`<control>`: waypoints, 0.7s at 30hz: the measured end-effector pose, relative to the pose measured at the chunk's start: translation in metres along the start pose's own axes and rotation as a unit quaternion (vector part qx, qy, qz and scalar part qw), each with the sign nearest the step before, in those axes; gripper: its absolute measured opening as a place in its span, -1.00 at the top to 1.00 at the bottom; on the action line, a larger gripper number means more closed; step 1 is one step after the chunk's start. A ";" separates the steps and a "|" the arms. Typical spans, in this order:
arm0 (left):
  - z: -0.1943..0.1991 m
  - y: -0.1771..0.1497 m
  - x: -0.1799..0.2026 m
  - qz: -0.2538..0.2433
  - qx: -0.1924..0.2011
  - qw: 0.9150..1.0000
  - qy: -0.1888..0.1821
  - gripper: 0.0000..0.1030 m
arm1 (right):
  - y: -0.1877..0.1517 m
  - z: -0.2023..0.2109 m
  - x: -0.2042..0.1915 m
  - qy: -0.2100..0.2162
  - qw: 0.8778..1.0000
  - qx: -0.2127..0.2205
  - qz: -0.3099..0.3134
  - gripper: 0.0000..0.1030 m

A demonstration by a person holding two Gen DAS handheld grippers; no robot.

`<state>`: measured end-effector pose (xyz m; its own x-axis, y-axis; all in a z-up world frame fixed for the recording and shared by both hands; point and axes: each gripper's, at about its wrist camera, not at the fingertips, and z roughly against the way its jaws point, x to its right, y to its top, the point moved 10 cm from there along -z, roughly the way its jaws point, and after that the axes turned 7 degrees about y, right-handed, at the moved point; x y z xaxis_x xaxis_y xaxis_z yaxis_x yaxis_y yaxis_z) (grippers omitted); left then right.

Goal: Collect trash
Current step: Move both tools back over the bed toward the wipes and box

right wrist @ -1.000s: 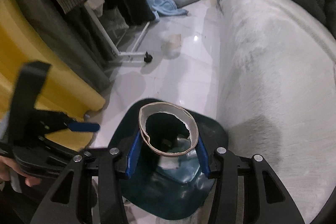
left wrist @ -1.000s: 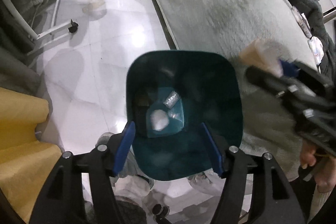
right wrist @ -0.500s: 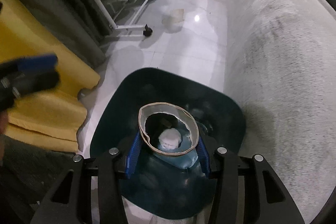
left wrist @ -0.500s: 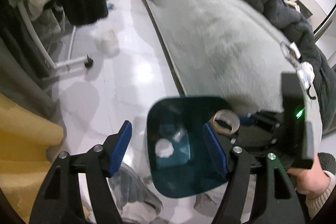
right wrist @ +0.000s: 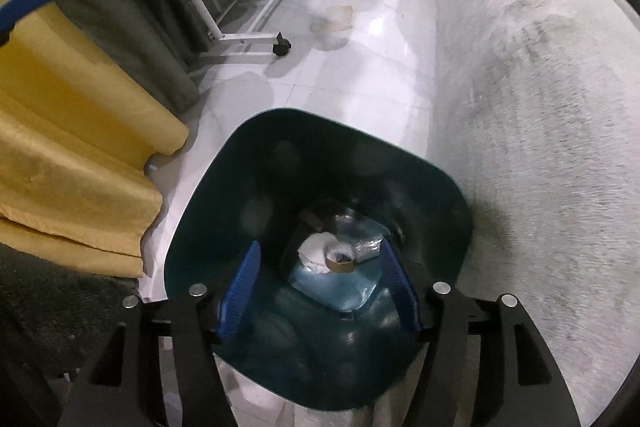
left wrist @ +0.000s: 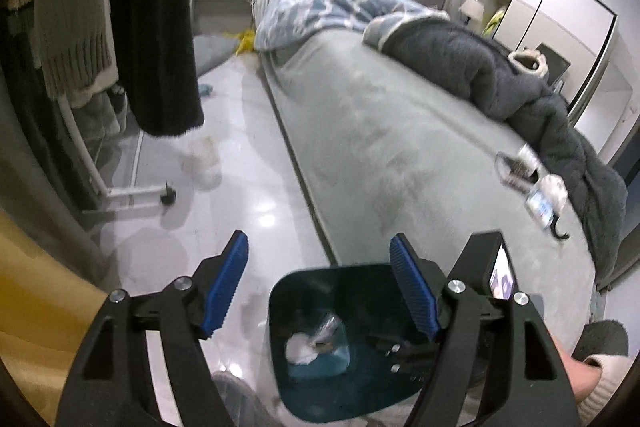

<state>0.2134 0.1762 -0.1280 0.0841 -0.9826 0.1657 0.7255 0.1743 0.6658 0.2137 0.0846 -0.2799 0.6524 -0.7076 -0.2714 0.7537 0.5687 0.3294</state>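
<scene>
A dark teal bin (right wrist: 460,203) stands on the floor between the bed and a yellow curtain. At its bottom lie a cardboard tape ring (right wrist: 340,263), a white crumpled tissue (right wrist: 314,249) and a foil wrapper (right wrist: 368,247). My right gripper (right wrist: 321,245) hangs over the bin's mouth, its jaws opening and nothing between them. My left gripper (left wrist: 318,239) is higher, its jaws opening and empty, looking over the bin (left wrist: 276,291) toward the bed. Clear plastic packets (left wrist: 516,167) lie on the bed's grey cover.
A pale plastic cup (left wrist: 204,159) sits on the white tile floor near a clothes rack's wheeled foot (left wrist: 168,197). Hanging clothes (left wrist: 156,27) and the yellow curtain (right wrist: 80,107) line the left. A dark blanket (left wrist: 540,107) lies along the bed. A hand (left wrist: 580,375) holds the right gripper.
The right gripper opened and the cardboard ring it held dropped to the bin's bottom. The left gripper rose and tilted up, bringing the bed into view, with its jaws wider.
</scene>
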 end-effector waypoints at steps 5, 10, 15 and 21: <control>0.017 0.026 0.021 0.007 0.044 0.999 -0.019 -0.54 | 0.006 0.032 0.000 0.002 0.999 0.039 0.011 -0.37; 0.034 0.050 0.046 0.001 0.091 0.996 -0.027 -0.70 | 0.016 0.069 0.003 0.000 0.996 0.091 0.024 -0.47; 0.042 0.065 0.072 -0.008 0.119 0.992 -0.033 -0.77 | 0.024 0.108 0.018 -0.008 0.990 0.142 0.024 -0.51; 0.037 0.073 0.105 -0.019 0.127 0.991 -0.044 -0.83 | 0.024 0.148 0.045 -0.022 0.981 0.190 0.015 -0.58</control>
<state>0.2499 0.0885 -0.0354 -0.0078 -0.9814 0.1916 0.5303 0.1584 0.8329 0.2493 0.0042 -0.1507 0.6635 -0.7153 -0.2194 0.6452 0.3985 0.6519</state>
